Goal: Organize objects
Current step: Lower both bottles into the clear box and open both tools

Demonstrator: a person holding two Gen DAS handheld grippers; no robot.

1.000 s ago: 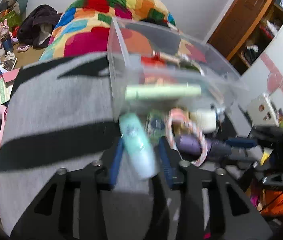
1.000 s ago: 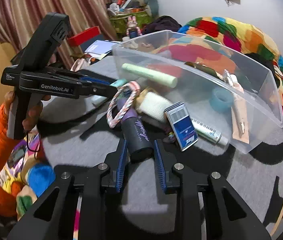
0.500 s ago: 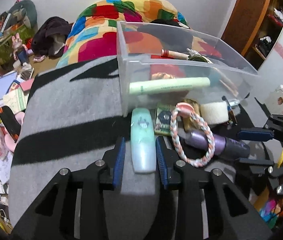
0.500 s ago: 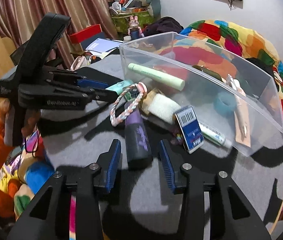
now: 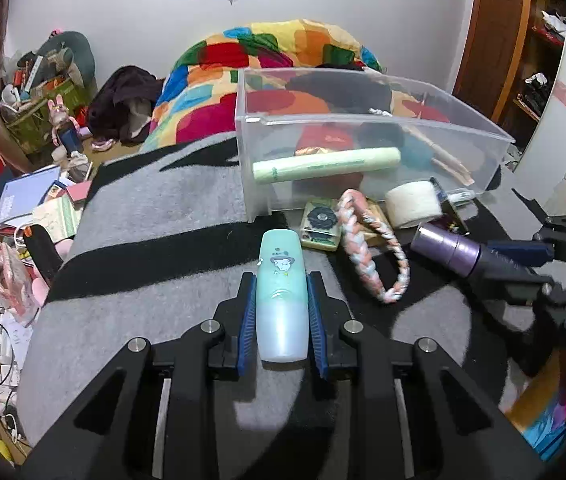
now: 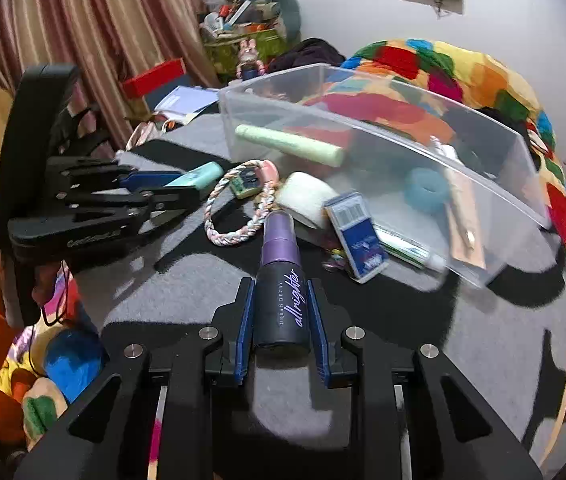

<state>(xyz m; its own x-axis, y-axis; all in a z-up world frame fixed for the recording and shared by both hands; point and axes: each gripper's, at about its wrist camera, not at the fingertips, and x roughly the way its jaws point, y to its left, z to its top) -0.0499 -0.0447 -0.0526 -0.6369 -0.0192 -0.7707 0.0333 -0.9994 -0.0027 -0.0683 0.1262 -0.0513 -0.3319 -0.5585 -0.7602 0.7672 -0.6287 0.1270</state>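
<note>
the mint-green tube (image 5: 281, 296) is lying lengthwise on the grey-and-black blanket (image 5: 155, 216), just in front of the clear plastic bin (image 5: 363, 132), and the left gripper (image 5: 281, 312) is closing both blue pads against its sides. the purple spray bottle (image 6: 281, 284) is sitting on the same blanket with the right gripper (image 6: 281, 320) bracketing its dark lower body, jaws narrowed to touching or almost touching. a braided ring (image 5: 375, 248), a white tape roll (image 5: 413, 202) and a small blue box (image 6: 357, 234) are resting between the bottles and the bin, while a pale green tube (image 5: 325, 164) is lying inside the bin.
</note>
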